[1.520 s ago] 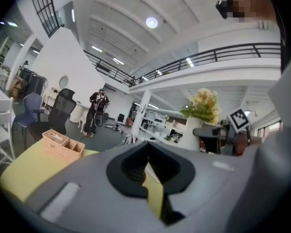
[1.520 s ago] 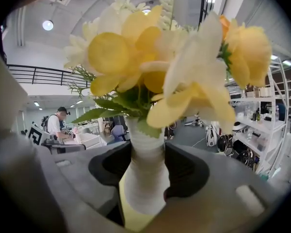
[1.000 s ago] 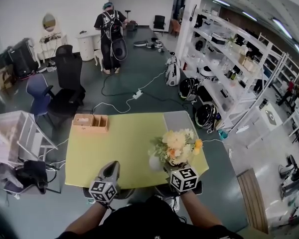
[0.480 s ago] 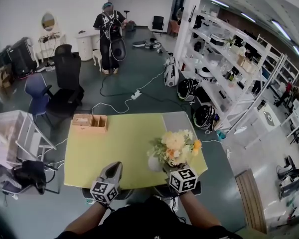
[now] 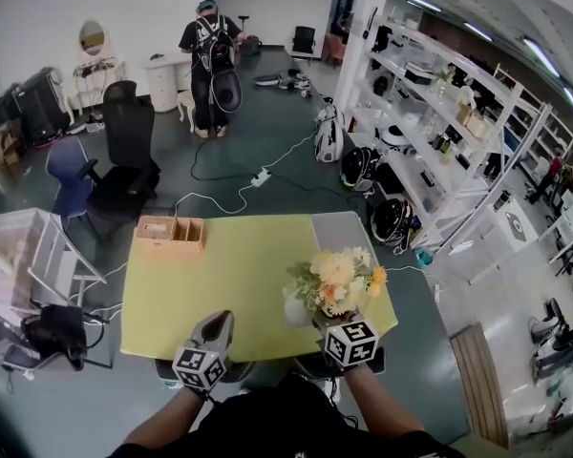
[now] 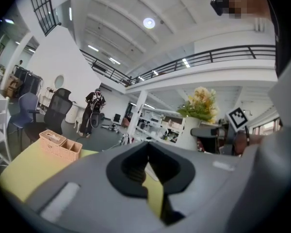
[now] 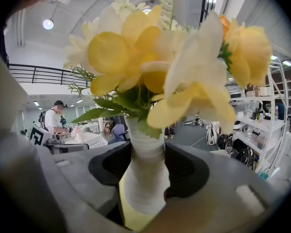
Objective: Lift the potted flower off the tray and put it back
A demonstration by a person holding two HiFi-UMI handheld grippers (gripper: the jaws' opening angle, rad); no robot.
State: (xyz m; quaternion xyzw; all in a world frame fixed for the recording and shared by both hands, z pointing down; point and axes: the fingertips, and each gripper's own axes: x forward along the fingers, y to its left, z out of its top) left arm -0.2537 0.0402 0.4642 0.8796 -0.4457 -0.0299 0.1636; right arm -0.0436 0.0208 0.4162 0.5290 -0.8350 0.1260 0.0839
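Note:
The potted flower point(image 5: 334, 282), yellow and cream blooms in a white ribbed vase point(image 7: 144, 164), stands at the front right of the yellow table point(image 5: 239, 275). My right gripper point(image 5: 312, 319) is shut on the vase, one jaw on each side of its body. The vase is nearer to me than the grey tray point(image 5: 349, 232), which lies bare at the table's far right; whether the vase touches the tabletop I cannot tell. My left gripper point(image 5: 217, 321) is over the table's front edge, left of the flower, shut with nothing in it point(image 6: 146, 164).
A wicker box point(image 5: 172, 232) with compartments sits at the table's far left corner. Office chairs point(image 5: 124, 160) and a white rack point(image 5: 29, 256) stand to the left, shelving point(image 5: 439, 113) to the right. A person point(image 5: 210, 65) stands far behind, with cables across the floor.

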